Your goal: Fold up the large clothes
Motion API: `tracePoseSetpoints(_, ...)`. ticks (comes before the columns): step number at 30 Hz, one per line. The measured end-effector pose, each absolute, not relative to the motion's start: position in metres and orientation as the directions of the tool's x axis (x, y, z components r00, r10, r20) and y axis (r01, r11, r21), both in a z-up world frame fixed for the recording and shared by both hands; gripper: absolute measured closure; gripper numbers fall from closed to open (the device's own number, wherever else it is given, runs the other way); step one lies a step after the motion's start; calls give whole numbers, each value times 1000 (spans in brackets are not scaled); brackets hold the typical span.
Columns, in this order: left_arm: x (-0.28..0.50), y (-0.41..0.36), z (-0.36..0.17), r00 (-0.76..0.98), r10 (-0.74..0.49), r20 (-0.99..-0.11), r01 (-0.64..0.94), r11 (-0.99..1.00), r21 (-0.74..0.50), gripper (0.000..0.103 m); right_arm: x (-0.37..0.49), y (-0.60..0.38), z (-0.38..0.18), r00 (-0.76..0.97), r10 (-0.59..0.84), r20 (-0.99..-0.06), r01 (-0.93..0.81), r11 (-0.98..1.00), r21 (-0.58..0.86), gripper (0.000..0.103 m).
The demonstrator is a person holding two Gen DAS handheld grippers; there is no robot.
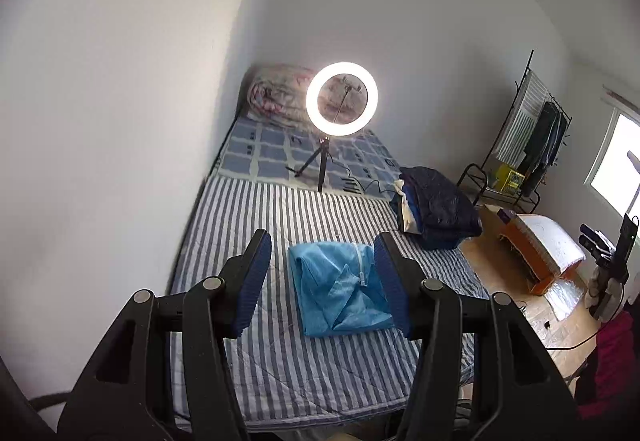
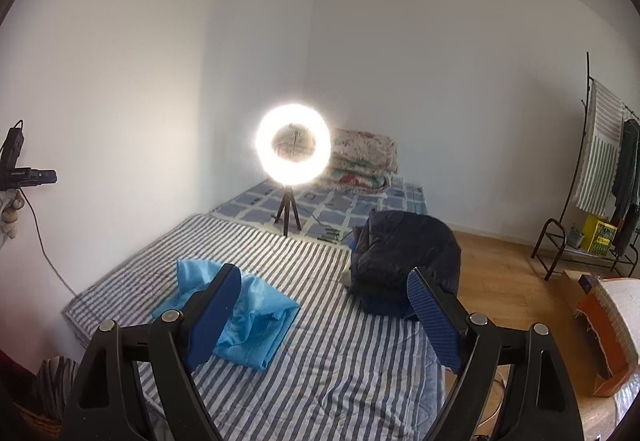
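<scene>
Your left tool (image 1: 322, 283) fills the bottom of the left wrist view, its blue-padded fingers (image 1: 254, 283) spread apart with nothing between them, raised above the bed. Framed in the gap, the light blue garment (image 1: 340, 291) lies folded into a rough rectangle on the striped bed cover (image 1: 280, 369), its white zipper showing near the top. Beyond it to the right, a stack of folded dark clothes (image 1: 436, 207) sits near the bed's edge. A lit ring light (image 1: 342, 99) stands on its small tripod further back, in front of a rolled floral quilt (image 1: 276, 93) by the wall. A clothes rack (image 1: 528, 137) stands on the wooden floor at right.

From the right wrist view, your right tool (image 2: 324, 315) stands wide and grips nothing. The light blue garment (image 2: 256, 325) lies partly behind its left finger, on the striped bed cover (image 2: 340, 361), well apart from the stack of folded dark clothes (image 2: 404, 261) ahead of the right finger. At the far left edge, a gloved hand (image 2: 10, 213) holds your left tool.
</scene>
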State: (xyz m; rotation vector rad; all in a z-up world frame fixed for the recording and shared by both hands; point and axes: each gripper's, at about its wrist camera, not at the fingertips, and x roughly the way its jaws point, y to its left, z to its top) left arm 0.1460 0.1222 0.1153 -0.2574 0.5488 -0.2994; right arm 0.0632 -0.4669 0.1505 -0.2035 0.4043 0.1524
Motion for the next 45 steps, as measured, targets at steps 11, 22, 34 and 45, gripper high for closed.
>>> tracePoseSetpoints(11,220,98,18,721,-404,-564,166,890,-425,38,106,-445,53,818,185,-544,-262,963,-66,14)
tracePoseSetpoints(22,358,58,-96,567,-506,-650,51,809,-586,38,204,-429,-76,661,322,-678,-285,943,170,13)
tracePoseSetpoints(34,456,37,-189,444,-591,-674,-105,713,-694,38,298,-415,-172,518,515,-683,-225,852,472,13)
tracePoseSetpoints(45,489,23,-241,359,-624,-694,-157,693,-704,88,343,-395,-228,414,639,-649,-171,755,633,49)
